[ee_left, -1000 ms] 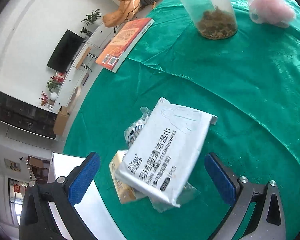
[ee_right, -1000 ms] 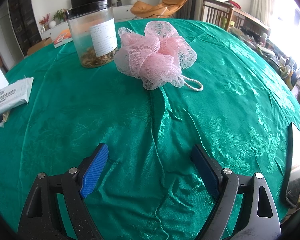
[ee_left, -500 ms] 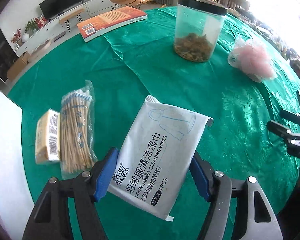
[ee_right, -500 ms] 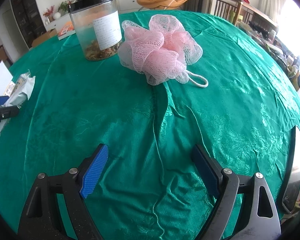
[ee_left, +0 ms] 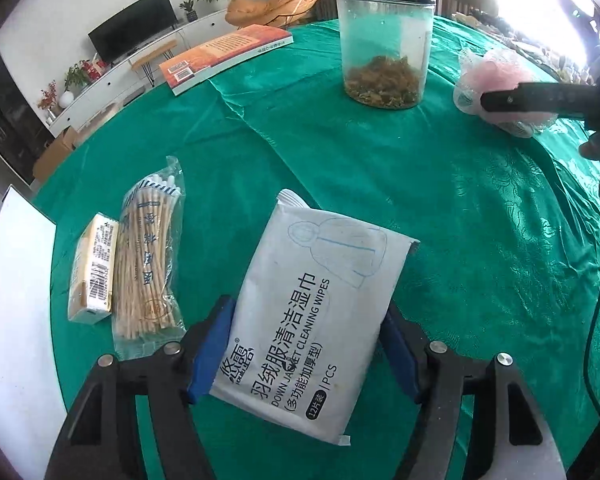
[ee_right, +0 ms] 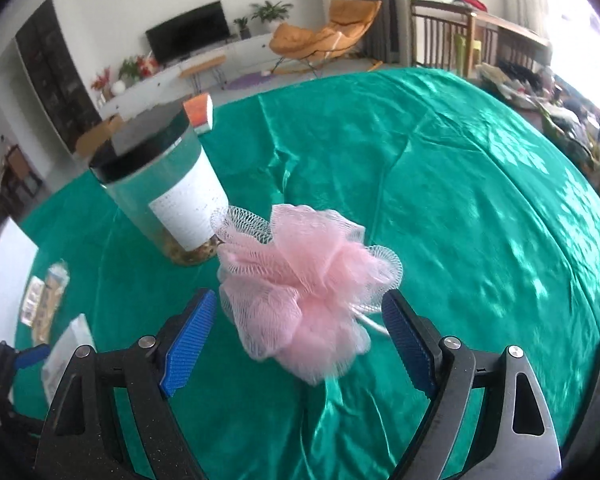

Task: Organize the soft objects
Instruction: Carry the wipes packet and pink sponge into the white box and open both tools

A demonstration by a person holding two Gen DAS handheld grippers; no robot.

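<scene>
A white pack of cleaning wipes [ee_left: 312, 312] lies on the green tablecloth [ee_left: 440, 200], seen in the left wrist view. My left gripper [ee_left: 304, 352] straddles its near end. The jaws are closing and the blue pads [ee_left: 210, 348] touch both long edges of the pack. A pink mesh bath pouf [ee_right: 304, 280] sits on the cloth in the right wrist view. It lies between the spread fingers of my right gripper [ee_right: 296, 344], which is open with its pads clear of the mesh. The pouf [ee_left: 496, 72] also shows far right in the left wrist view.
A clear jar [ee_left: 384, 48] with a black lid and dried bits inside stands just left of the pouf. A bag of cotton swabs [ee_left: 148, 264] and a small box [ee_left: 94, 268] lie left of the wipes. An orange book [ee_left: 224, 56] lies at the far edge; a white board [ee_left: 12, 320] borders the left.
The left gripper's jaws came in from wide open onto the wipes pack and the wrist rolled. The right gripper moved forward across the cloth, so the pouf now sits between its fingers.
</scene>
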